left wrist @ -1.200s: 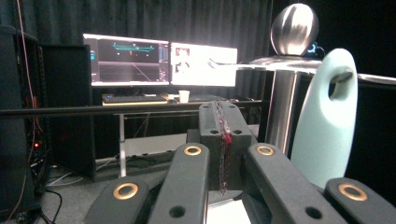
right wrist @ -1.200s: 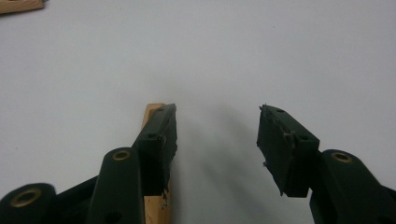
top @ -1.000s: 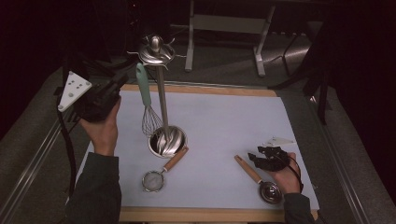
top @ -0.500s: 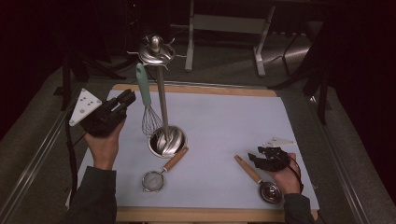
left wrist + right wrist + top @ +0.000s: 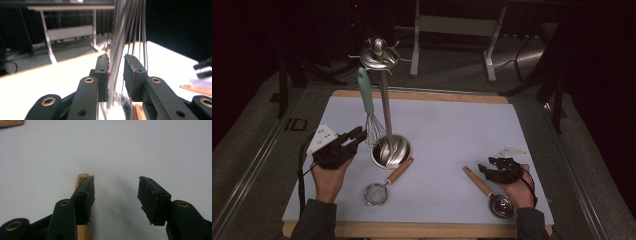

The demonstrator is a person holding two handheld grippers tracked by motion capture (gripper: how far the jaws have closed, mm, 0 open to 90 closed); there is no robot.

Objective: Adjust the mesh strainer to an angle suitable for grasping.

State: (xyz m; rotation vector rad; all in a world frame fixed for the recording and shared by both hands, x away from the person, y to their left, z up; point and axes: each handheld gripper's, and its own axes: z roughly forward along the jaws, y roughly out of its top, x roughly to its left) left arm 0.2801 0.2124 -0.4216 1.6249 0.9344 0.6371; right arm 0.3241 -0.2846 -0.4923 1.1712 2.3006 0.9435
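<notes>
Steel, polished and rounded, forms the stand: a bowl-like base with a thin rod rising from it, leaning slightly left, to a knobbed cap with hooks. From a hook a whisk is hanging, its smooth mint handle on top and its wire cage pointing down, long axis nearly upright, just left of the rod. The left gripper is sitting just left of the base, pointing toward the whisk wires; in the left gripper view its jaws have just been opening and are standing apart, with the blurred wires passing between the pads, which are not pressing on them. A small mesh strainer with a wooden handle is lying in front of the base, its handle pointing toward the base. Well to the right of the stand, the right gripper is resting on the pale matte mat, jaws spread wide and holding nothing, beside a wooden-handled scoop; its handle is lying under one jaw.
</notes>
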